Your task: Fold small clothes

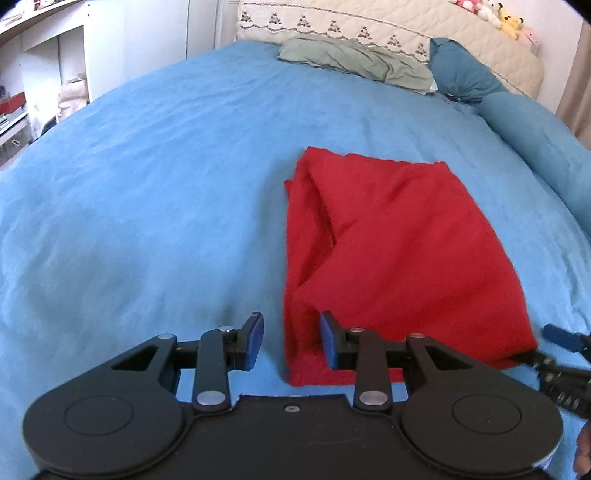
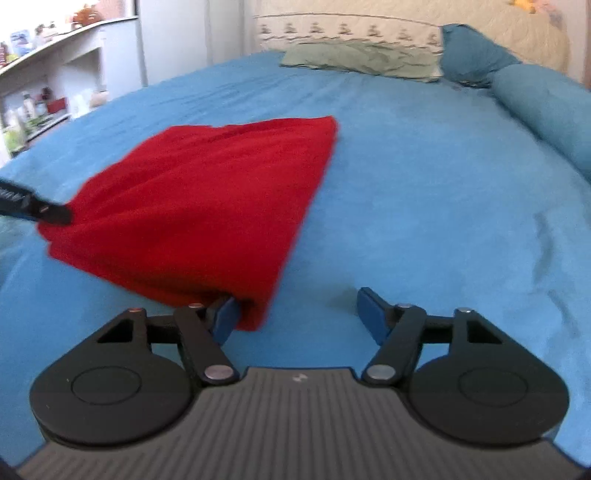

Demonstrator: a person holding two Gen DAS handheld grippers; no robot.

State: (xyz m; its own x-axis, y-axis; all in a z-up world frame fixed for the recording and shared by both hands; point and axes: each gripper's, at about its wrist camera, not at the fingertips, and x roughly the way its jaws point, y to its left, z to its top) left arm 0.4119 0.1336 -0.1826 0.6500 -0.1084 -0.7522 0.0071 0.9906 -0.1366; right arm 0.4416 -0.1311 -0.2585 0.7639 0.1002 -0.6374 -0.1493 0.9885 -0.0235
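Note:
A red folded garment (image 1: 391, 251) lies on the blue bedspread (image 1: 147, 184). My left gripper (image 1: 291, 339) is open, its jaws astride the garment's near left corner, the right finger (image 1: 328, 339) resting on the cloth. In the right wrist view the garment (image 2: 207, 206) lies to the left, and my right gripper (image 2: 299, 314) is open at its near right corner; its left finger (image 2: 225, 317) touches the cloth's edge. The right gripper's tip shows at the left wrist view's right edge (image 1: 557, 354). The left gripper's tip shows at the garment's left side (image 2: 40, 210).
A green cloth (image 1: 354, 62), a cream quilted pillow (image 1: 406, 33) and teal bolsters (image 1: 517, 118) lie at the bed's head. White shelves (image 1: 44, 74) stand beyond the bed's left side. Soft toys (image 1: 495, 14) sit at the top right.

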